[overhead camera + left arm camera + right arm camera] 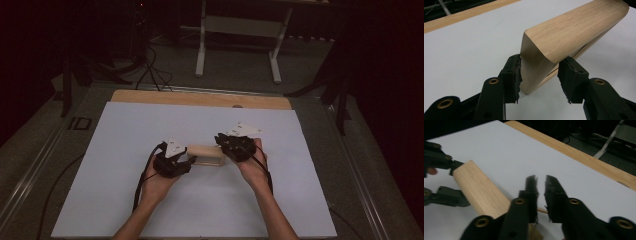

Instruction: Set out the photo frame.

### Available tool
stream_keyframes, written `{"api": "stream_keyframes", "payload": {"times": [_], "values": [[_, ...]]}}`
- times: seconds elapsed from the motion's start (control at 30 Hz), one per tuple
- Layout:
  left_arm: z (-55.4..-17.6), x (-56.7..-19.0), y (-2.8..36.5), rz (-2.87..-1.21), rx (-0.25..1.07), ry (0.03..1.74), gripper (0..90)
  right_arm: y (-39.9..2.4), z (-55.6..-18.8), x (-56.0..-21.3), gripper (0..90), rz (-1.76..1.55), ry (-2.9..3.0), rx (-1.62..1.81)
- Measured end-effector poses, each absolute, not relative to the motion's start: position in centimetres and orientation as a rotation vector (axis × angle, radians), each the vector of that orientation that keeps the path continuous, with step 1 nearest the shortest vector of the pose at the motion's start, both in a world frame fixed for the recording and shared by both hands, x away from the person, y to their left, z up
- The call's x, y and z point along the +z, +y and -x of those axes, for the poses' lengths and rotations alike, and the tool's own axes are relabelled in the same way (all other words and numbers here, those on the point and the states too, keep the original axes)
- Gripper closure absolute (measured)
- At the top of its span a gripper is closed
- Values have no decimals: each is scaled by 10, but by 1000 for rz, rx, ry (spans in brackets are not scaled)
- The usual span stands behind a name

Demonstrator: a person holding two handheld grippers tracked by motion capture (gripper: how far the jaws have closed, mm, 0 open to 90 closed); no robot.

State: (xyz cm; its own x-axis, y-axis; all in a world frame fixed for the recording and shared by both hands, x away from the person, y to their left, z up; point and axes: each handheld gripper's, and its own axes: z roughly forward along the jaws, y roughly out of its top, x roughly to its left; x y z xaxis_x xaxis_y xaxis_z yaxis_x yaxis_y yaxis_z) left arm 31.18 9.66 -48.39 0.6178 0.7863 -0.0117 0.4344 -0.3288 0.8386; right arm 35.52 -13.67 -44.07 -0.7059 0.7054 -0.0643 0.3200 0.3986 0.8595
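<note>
High view: a light oak wooden block (206,154) with rounded edges is seen lying on the white table sheet (150,210), between the left gripper (186,163) and the right gripper (223,145). Its long axis runs from one gripper to the other, one end pointed at each.

In the left gripper view, open grain, a rounded end face and a dark seam along the lower side of the wooden block (564,37) are made out; the block is tilted away and upward in that frame. Its near end is pinched between the pads of the left gripper (539,75).

In the right gripper view, the right gripper (541,185) is recorded with its jaws parted by a narrow gap, nothing between the tips; the wooden block (482,192) lies just beside its left jaw. The left gripper (447,178) is seen clamped on the far end.
</note>
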Motion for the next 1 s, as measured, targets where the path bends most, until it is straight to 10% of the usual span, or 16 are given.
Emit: {"api": "stream_keyframes", "payload": {"times": [0.5,1.0], "values": [[-314,-485,97,-1971,501,967,528,-167,-328,-446,377,-836,2268,1331],[-318,-490,94,-1987,494,924,462,-158,-330,-477,399,-813,2355,1294]]}}
